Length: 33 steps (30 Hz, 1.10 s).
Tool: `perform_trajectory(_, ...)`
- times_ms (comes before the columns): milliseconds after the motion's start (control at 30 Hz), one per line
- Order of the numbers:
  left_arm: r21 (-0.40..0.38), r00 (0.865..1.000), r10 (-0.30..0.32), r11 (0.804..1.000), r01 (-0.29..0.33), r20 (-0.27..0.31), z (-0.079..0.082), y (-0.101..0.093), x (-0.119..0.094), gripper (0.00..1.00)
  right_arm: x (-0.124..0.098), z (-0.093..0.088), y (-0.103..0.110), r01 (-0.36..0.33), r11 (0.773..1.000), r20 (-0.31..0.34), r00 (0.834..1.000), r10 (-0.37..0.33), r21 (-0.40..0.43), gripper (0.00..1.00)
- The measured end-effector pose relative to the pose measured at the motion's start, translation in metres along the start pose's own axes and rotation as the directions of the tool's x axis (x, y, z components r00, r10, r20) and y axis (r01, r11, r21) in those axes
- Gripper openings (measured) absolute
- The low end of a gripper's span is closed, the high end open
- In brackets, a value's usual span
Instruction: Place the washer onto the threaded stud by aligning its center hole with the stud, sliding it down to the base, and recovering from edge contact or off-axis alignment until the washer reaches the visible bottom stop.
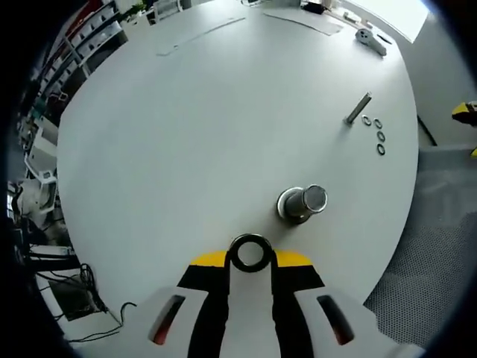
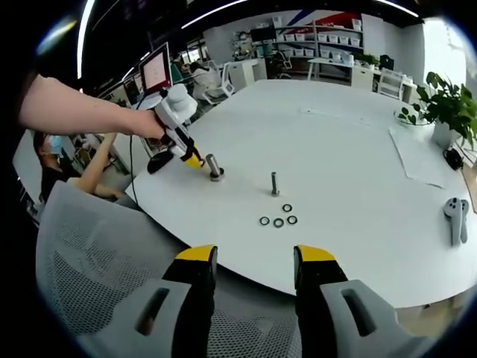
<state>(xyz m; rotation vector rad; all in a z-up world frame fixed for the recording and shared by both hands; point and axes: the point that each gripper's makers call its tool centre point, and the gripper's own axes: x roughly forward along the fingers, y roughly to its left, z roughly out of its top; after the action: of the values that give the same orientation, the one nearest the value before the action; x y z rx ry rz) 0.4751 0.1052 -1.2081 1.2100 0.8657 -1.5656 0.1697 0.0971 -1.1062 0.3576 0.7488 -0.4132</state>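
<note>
A dark ring washer is pinched between the yellow tips of my left gripper, which is shut on it. Just beyond and to the right, a short thick metal stud stands upright on its round base, apart from the washer. In the right gripper view, a hand holds the left gripper close beside that stud. My right gripper hangs open over a chair, with nothing between its fingers.
A thin upright bolt stands on the round white table with several loose washers beside it; both also show as the bolt and washers. A grey mesh chair lies below the table edge. A plant and a white controller sit at the right.
</note>
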Motion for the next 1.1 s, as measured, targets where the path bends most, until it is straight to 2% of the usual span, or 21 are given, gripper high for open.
perform_trajectory(267, 0.036, 0.998, -0.026, 0.999, 0.025, 0.048, 0.019, -0.009, -0.027, 0.19, 0.000, 0.001, 0.004, -0.018, 1.000, 0.006, 1.000, 0.018, -0.004, 0.44)
perform_trajectory(400, 0.062, 0.997, -0.037, 0.998, 0.033, 0.061, 0.034, -0.026, -0.042, 0.19, 0.000, 0.001, 0.006, -0.028, 1.000, 0.005, 1.000, 0.028, -0.011, 0.44)
perform_trajectory(733, 0.116, 0.997, -0.053, 0.992, 0.046, 0.057, 0.051, -0.049, -0.032, 0.19, 0.000, 0.002, 0.008, -0.035, 0.999, 0.011, 0.999, 0.035, -0.022, 0.43)
perform_trajectory(800, 0.132, 0.998, -0.045, 0.991, 0.039, 0.044, 0.049, -0.044, -0.027, 0.19, -0.001, 0.003, 0.008, -0.030, 0.999, 0.015, 0.999, 0.031, -0.030, 0.43)
perform_trajectory(900, 0.146, 0.999, -0.039, 0.989, 0.034, 0.037, 0.053, -0.046, -0.025, 0.19, -0.001, 0.003, 0.007, -0.025, 0.999, 0.019, 0.999, 0.026, -0.025, 0.43)
perform_trajectory(1100, 0.181, 1.000, -0.026, 0.983, 0.024, 0.012, 0.050, -0.049, -0.022, 0.19, -0.001, 0.004, 0.006, -0.027, 0.999, 0.023, 0.999, 0.028, -0.024, 0.43)
